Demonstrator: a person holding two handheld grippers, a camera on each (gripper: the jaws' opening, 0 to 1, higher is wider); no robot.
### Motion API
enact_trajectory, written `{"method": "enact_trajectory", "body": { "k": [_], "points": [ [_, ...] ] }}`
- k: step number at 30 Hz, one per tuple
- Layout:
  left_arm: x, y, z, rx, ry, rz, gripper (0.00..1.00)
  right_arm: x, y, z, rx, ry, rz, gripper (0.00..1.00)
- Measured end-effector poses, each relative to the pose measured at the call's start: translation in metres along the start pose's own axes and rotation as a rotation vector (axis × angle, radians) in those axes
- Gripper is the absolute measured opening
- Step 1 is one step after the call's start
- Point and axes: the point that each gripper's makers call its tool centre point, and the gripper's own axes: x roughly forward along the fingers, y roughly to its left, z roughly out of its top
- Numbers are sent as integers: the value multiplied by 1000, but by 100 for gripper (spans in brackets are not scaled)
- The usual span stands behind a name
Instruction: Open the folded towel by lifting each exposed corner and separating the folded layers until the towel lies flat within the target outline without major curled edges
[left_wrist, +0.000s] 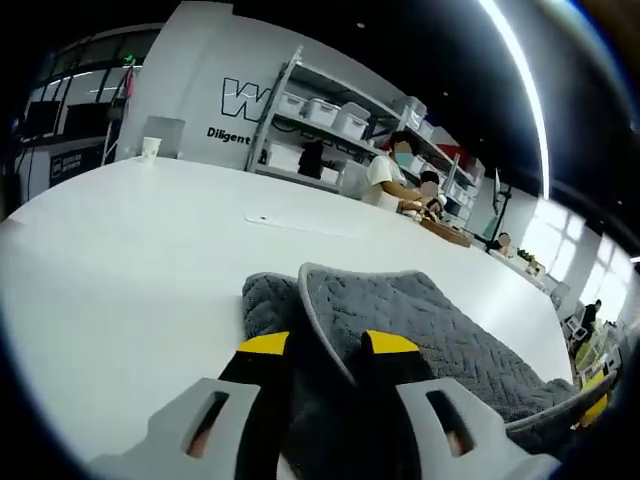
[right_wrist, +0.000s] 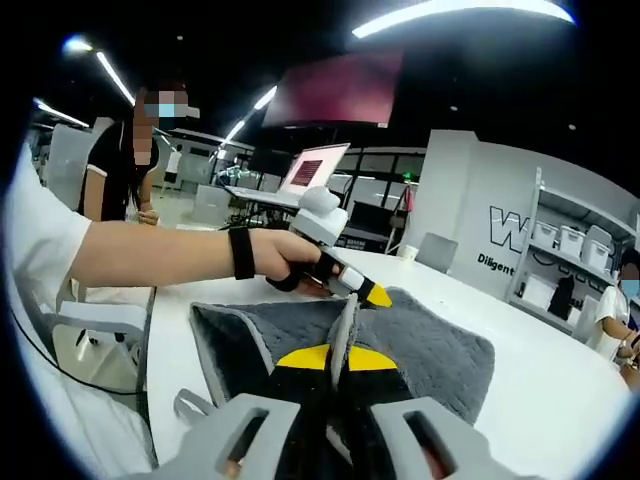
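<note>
Hiding towel (right_wrist: 430, 350) edge: right tongs (right_wrist: 338, 357)

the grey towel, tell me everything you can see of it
The grey towel looks like soft quilted cloth with a wavy stitched pattern and a paler bound edge. It lies on the white table, still partly folded, with an upper layer overlapping a lower one. The left gripper has its jaws on either side of a raised edge of the upper layer. The right gripper is closed on another raised edge, pinching it upright. In the right gripper view the left gripper reaches the towel's far side.
</note>
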Motion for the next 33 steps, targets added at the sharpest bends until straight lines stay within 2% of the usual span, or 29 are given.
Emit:
{"method": "enact_trajectory", "body": {
  "k": [5,11,16,21,22,24,29,31,33],
  "points": [
    [0,4,5,10,-9,23,16,-4,0,4,-10,-19,-9,0],
    [1,2,7,3,-16,6,8,-5,1,6,-3,-27,-10,0],
    [2,4,5,4,-6,11,7,-6,3,9,-7,-35,-13,0],
    [2,2,5,-5,-5,-3,1,-6,3,11,-19,-39,-16,0],
    [2,-1,8,14,-17,-19,1,-6,4,10,-31,-31,-16,0],
    [0,1,13,27,-26,5,1,-5,5,10,-35,-28,-14,0],
    [-2,-2,24,-12,-51,-15,1,-7,6,16,-40,-42,-22,0],
    [-4,-1,34,-2,-95,3,0,-9,4,21,-47,-59,-38,0],
    [-6,-3,39,-25,-111,-4,0,-8,1,23,-42,-62,-46,0]
  ]
}}
